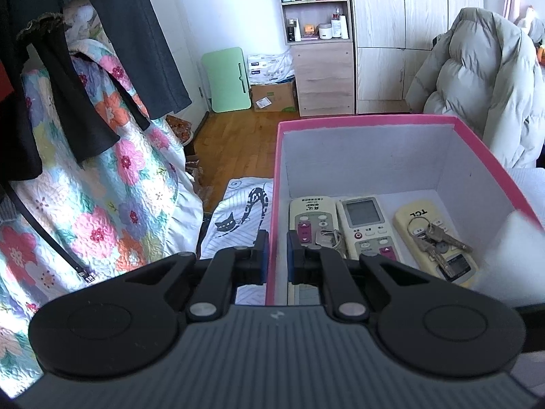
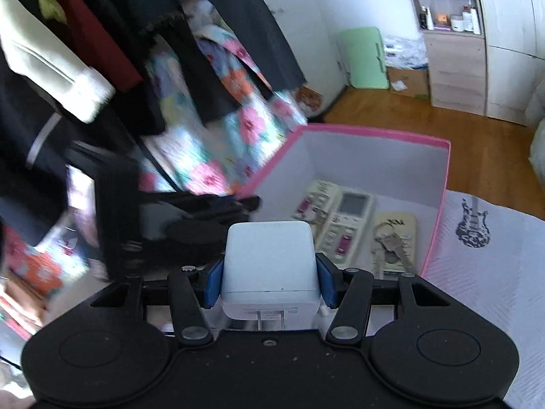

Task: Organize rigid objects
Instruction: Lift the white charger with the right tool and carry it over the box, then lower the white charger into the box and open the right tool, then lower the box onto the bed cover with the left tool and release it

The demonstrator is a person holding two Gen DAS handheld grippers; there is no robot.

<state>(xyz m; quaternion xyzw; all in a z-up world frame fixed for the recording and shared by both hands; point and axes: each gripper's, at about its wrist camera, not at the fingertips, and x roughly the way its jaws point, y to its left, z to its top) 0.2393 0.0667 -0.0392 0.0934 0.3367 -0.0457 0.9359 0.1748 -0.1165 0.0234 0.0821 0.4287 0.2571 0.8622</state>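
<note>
We see the floral quilt [image 1: 102,184] filling the left of the left wrist view, with dark garments [image 1: 85,51] hanging in front of it, and a pale puffer coat [image 1: 483,78] heaped at the far right beyond the box. The pink box [image 1: 340,124], white inside, sits on a printed white sheet [image 2: 494,272] and takes up the middle of both views. Our left gripper [image 1: 277,255] straddles the box's near left wall: one blue-padded finger is outside the wall and the other inside, the two closed in tight on the pink cardboard between them. On the box floor we count three remote controls lying side by side: a cream remote with purple buttons [image 1: 311,216] at the left, a white remote with a grey screen [image 1: 366,223] in the middle, and a yellowed remote marked TCL [image 1: 436,238] at the right. A bunch of keys [image 1: 439,238] rests on top of the TCL remote, and a second key bundle [image 1: 328,238] lies between the left and middle remotes. Our right gripper [image 2: 269,281] hovers at the near edge of the box, over the remotes, its blue pads [image 2: 213,283] pressed against both sides of a white charger block [image 2: 270,266], whose metal prongs point back toward the camera.
</note>
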